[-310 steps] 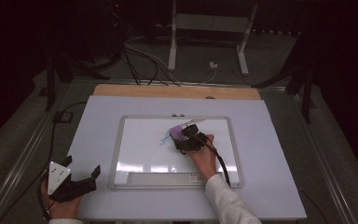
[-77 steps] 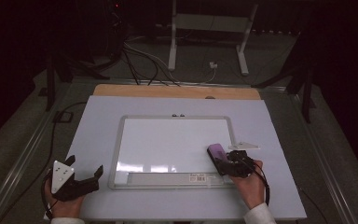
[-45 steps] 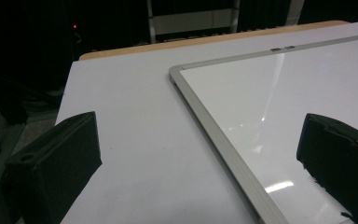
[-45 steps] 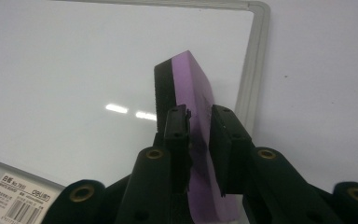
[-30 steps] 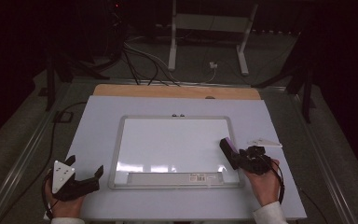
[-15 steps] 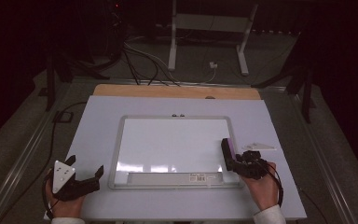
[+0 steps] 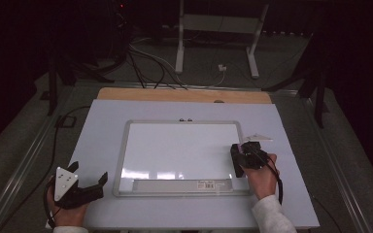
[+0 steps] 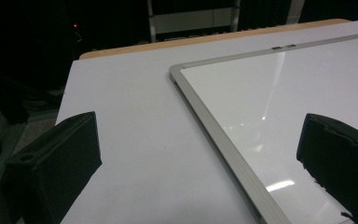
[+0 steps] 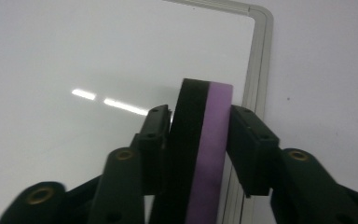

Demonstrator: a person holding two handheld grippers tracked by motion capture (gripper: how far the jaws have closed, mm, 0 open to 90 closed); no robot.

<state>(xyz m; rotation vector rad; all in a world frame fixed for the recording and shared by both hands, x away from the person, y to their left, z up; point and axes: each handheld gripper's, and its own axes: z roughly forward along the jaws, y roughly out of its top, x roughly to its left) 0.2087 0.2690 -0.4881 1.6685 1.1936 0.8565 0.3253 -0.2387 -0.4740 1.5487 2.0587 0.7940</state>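
Note:
A white-surfaced whiteboard [image 7: 182, 150] with a silver frame lies flat in the middle of the table. My right gripper [image 7: 236, 162] hovers over its right edge, shut on an eraser [image 7: 235, 156] with a black half and a purple half. In the right gripper view the eraser [image 9: 205, 154] stands on edge between the pads [image 9: 249, 140], over the board's corner [image 9: 258, 28]. The jaws have just closed a little tighter on it. My left gripper [image 7: 88, 173] rests at the table's front left, open and holding nothing. In the left gripper view its jaws frame the board's left frame [image 8: 214, 126].
The board lies on a pale sheet [image 7: 102, 136] covering the table, with a wooden strip [image 7: 184, 95] along the far edge. Two small clips [image 7: 185, 119] sit on the board's top frame and a tray strip [image 7: 175, 184] runs along its near edge. Cables [image 7: 145, 63] and a metal stand [image 7: 218, 29] lie beyond.
My right gripper has moved left with the eraser, from the sheet beside the board to its right edge. The left gripper has stayed where it was.

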